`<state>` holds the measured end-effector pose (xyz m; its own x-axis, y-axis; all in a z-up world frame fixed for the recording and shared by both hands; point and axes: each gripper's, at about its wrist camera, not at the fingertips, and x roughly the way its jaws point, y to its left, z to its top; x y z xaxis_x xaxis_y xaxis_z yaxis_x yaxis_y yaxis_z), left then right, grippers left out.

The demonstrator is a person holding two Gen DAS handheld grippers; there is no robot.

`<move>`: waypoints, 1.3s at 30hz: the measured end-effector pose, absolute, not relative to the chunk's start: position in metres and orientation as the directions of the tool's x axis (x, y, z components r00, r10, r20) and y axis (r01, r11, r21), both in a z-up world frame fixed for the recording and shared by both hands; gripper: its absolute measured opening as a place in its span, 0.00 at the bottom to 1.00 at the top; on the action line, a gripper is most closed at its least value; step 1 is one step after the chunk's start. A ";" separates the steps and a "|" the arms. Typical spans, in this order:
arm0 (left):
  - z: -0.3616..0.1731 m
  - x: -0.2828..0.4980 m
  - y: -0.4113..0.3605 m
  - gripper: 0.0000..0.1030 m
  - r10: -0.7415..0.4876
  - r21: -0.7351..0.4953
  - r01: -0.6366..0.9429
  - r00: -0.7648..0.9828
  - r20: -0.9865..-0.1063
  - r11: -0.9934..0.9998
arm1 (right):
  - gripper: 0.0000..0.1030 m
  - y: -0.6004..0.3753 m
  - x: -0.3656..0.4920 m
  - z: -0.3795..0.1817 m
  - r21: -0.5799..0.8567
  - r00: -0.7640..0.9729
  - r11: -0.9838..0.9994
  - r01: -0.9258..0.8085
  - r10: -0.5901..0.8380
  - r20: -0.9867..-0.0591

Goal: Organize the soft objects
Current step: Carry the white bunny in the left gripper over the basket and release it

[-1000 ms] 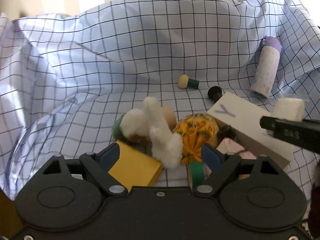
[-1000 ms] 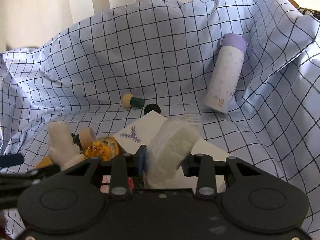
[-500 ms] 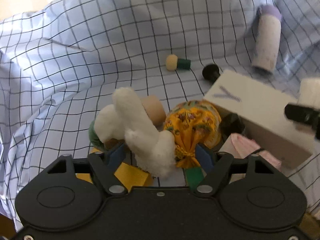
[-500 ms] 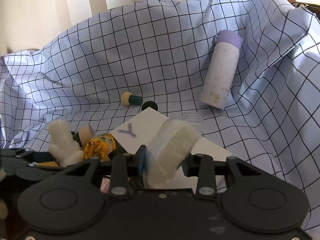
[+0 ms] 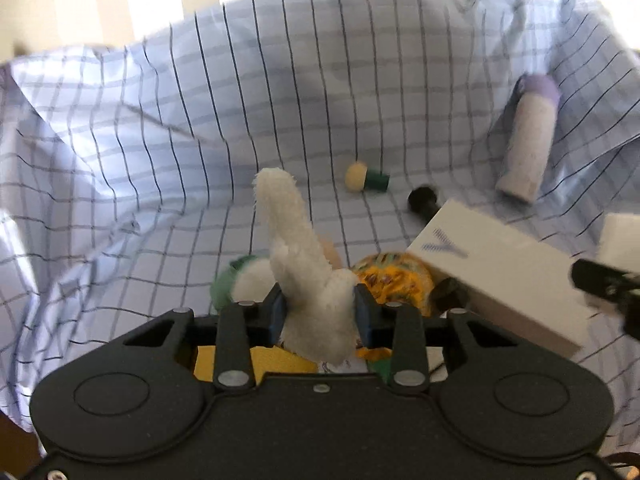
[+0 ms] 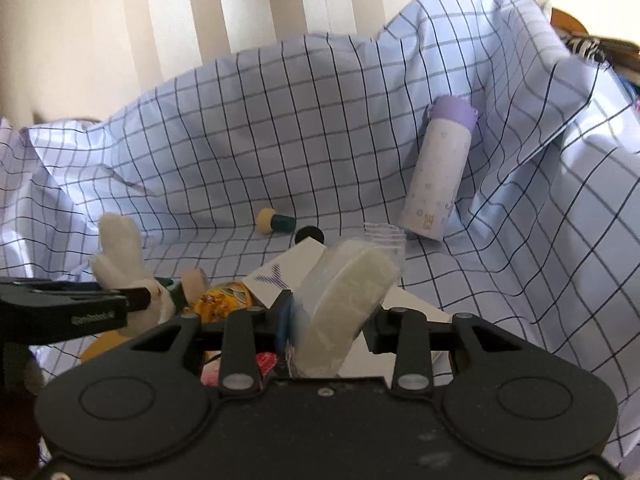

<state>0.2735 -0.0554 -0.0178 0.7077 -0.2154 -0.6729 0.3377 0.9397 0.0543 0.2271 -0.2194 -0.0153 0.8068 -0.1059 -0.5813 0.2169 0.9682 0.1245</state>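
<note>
Box (image 5: 500,264) marked "Y"; left gripper (image 5: 320,312) clamps plush (image 5: 304,264).

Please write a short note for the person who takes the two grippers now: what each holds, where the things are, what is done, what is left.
Left gripper: shut on the white plush toy, lifted above the pile.
Right gripper: shut on the wrapped sponge.
On the checked cloth: yellow fabric bundle, white box, yellow block, bottle, small green-and-cream peg.
Done: both soft items gripped.
Left: place both; the destination is not visible. The fabric bundle probably follows.
</note>
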 end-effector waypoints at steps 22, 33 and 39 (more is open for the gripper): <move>0.022 0.114 -0.012 0.35 -0.350 -0.173 0.324 0.643 -0.681 0.930 | 0.34 -0.180 0.081 0.019 0.181 0.846 0.974 0.136 -0.020 -0.532; -0.005 0.071 -0.007 0.35 -0.345 -0.238 0.253 0.595 -0.726 0.938 | 0.34 -0.167 0.023 0.010 0.191 0.842 0.973 0.129 -0.005 -0.539; -0.010 0.053 -0.006 0.36 -0.336 -0.241 0.235 0.598 -0.727 0.942 | 0.34 -0.167 0.002 0.007 0.201 0.846 0.972 0.122 0.004 -0.534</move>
